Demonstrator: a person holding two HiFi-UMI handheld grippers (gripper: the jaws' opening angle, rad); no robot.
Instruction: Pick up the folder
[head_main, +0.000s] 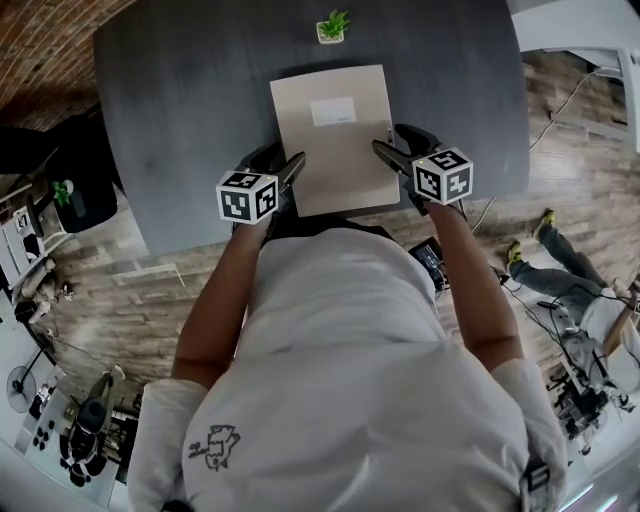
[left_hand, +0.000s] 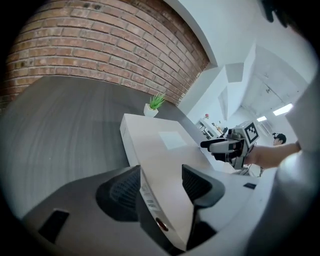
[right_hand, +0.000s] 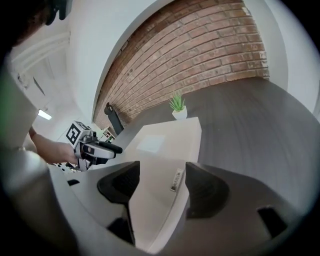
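Observation:
A beige folder (head_main: 335, 140) with a white label lies flat on the dark grey table (head_main: 180, 120), its near edge close to the table's front edge. My left gripper (head_main: 280, 165) stands open at the folder's near left corner. In the left gripper view the folder (left_hand: 165, 150) has its left edge between the jaws of that gripper (left_hand: 161, 175), and the pads are clear of it. My right gripper (head_main: 400, 148) stands open at the near right corner. In the right gripper view the folder (right_hand: 160, 145) runs between the spread jaws of that gripper (right_hand: 161, 172), untouched.
A small potted plant (head_main: 333, 26) stands just beyond the folder's far edge. A brick wall (left_hand: 100, 45) rises behind the table. On the wooden floor to the right are cables and a person's legs (head_main: 560, 265). Black furniture (head_main: 80, 190) stands to the table's left.

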